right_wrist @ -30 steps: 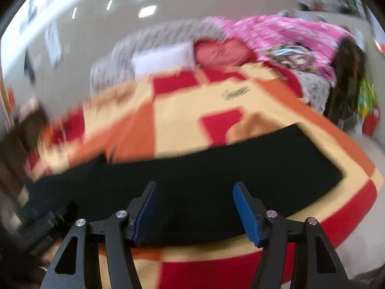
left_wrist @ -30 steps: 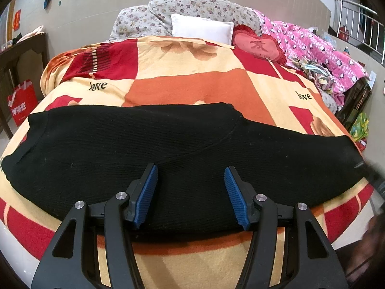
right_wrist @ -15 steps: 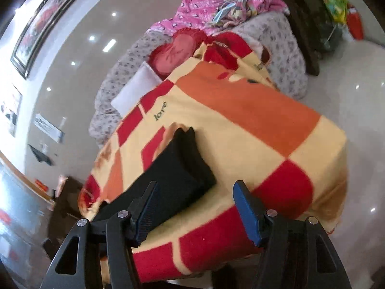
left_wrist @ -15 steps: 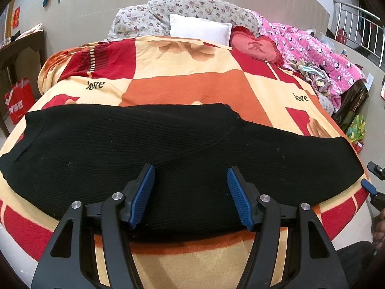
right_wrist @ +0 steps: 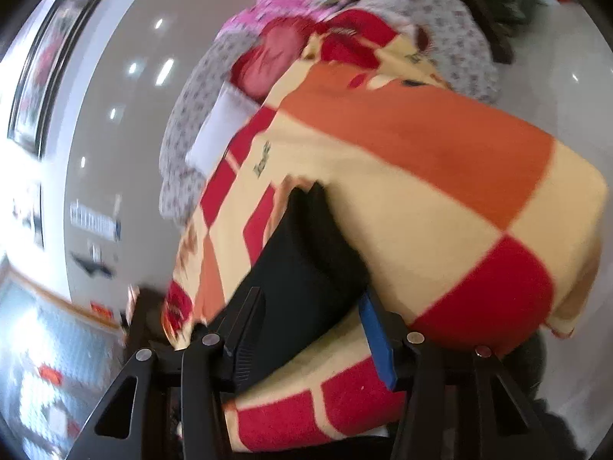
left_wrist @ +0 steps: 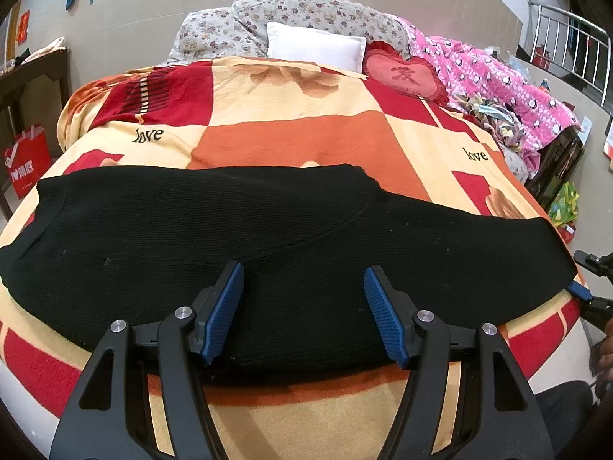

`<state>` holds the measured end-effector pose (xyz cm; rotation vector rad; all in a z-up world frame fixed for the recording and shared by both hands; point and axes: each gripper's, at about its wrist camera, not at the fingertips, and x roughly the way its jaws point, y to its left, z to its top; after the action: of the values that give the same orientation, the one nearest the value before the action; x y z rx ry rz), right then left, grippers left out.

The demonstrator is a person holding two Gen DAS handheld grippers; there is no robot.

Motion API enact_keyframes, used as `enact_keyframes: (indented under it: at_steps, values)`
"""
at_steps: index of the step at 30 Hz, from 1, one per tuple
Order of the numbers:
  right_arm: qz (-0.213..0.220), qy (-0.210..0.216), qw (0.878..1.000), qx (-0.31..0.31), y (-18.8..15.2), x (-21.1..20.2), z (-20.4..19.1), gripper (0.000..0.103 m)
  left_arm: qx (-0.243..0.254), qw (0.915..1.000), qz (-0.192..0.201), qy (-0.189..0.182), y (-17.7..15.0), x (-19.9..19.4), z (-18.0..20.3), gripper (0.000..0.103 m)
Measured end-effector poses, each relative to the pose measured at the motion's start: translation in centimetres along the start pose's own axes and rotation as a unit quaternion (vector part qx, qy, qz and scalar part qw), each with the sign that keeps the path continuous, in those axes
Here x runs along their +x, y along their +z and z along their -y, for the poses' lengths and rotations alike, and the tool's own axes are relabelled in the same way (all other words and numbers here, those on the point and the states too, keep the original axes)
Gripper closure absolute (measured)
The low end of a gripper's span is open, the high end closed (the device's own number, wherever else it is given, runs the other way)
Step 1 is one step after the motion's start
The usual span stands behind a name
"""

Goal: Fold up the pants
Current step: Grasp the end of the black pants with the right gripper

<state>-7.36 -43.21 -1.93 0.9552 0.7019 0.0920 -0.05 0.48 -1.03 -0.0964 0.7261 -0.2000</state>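
Black knit pants [left_wrist: 268,237] lie flat across the near part of a bed, on an orange, red and cream blanket [left_wrist: 291,134]. My left gripper [left_wrist: 302,306] hovers open over the pants' near edge at their middle, with nothing pinched. In the right wrist view, which is rolled sideways and blurred, the pants' right end [right_wrist: 302,268] lies between the jaws of my right gripper [right_wrist: 312,329], and the jaws are closing on it. A firm pinch does not show. From the left wrist view the right gripper [left_wrist: 584,287] appears at the pants' far right tip.
At the head of the bed are a white pillow [left_wrist: 316,48], a floral quilt [left_wrist: 306,11] and a red heart cushion [left_wrist: 404,74]. A pink quilt [left_wrist: 498,76] is piled on the right. A red bag [left_wrist: 27,165] and a wooden table [left_wrist: 34,73] stand left of the bed.
My right gripper swung to the pants' right end, rolled over, and narrowed its jaws around the fabric. The left gripper stayed in place with its jaws a little wider.
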Motion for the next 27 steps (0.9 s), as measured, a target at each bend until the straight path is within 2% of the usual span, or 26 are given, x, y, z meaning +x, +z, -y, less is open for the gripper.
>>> enact_keyframes:
  at_steps: [1, 3, 5, 8, 11, 21, 27]
  values:
    - [-0.002, -0.008, 1.0, -0.014, 0.1, 0.1, -0.3, 0.056, 0.0, 1.0, 0.0, 0.0, 0.0, 0.0, 0.0, 0.038]
    - [-0.001, -0.027, 0.999, -0.031, 0.3, 0.1, -0.3, 0.067, 0.001, 1.0, 0.0, 0.002, 0.0, 0.0, 0.1, 0.038]
    - [0.0, -0.049, 0.997, -0.061, 0.3, 0.4, -0.7, 0.074, 0.004, 1.0, -0.002, 0.006, 0.0, 0.1, 0.2, 0.037]
    - [0.016, -0.093, 0.987, -0.131, -0.4, 0.9, -1.5, 0.084, 0.011, 0.9998, -0.004, 0.015, 0.0, 0.2, 0.4, 0.037]
    - [0.043, -0.104, 0.981, -0.159, -1.2, 1.0, -1.6, 0.084, 0.016, 0.9997, -0.008, 0.019, 0.0, 0.3, 0.5, 0.035]
    - [0.055, -0.135, 0.972, -0.185, -1.5, 1.5, -2.4, 0.084, 0.02, 0.9997, -0.011, 0.012, 0.2, 0.4, 0.5, 0.03]
    - [0.062, -0.146, 0.969, -0.191, -1.7, 1.6, -2.6, 0.084, 0.022, 0.9995, -0.016, -0.016, 0.2, 0.5, 0.4, 0.019]
